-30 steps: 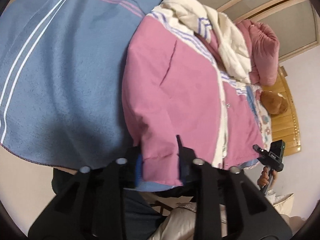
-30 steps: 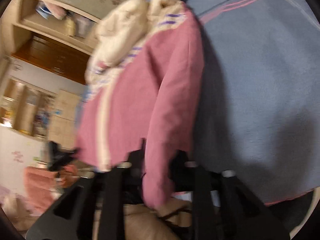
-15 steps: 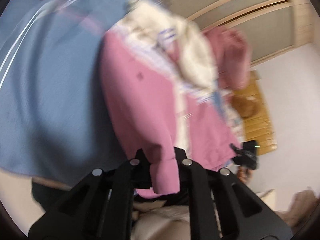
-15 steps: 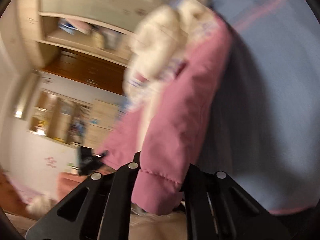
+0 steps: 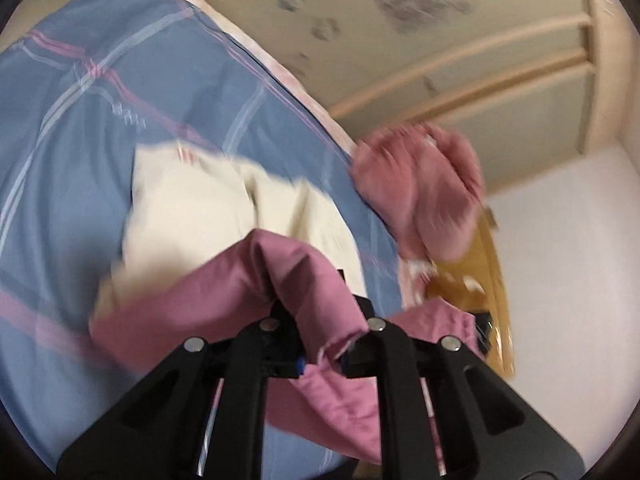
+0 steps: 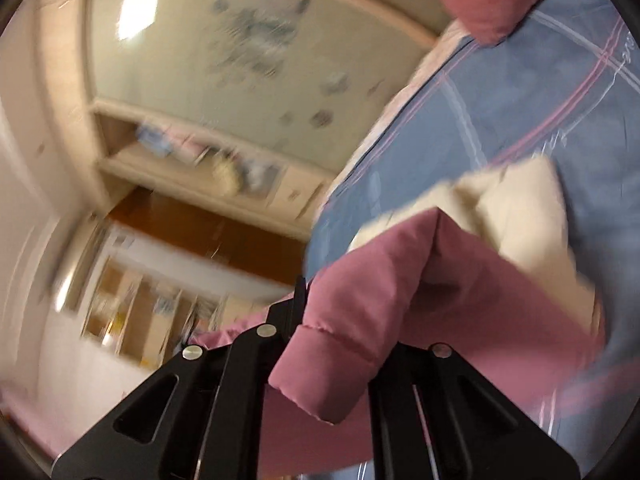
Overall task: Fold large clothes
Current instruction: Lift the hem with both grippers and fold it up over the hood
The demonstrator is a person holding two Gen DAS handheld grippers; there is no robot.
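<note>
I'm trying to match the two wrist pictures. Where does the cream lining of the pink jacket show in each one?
Left wrist: cream lining at centre left, above the pink fabric clamped in the left gripper.
Right wrist: cream lining at centre right, behind the pink cuff clamped in the right gripper.
Shared landmark: the blue checked bedspread under the jacket.

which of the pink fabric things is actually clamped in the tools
The pink jacket, pinched in both tools; the darker pink pillow lies untouched at the bed's far end.
</note>
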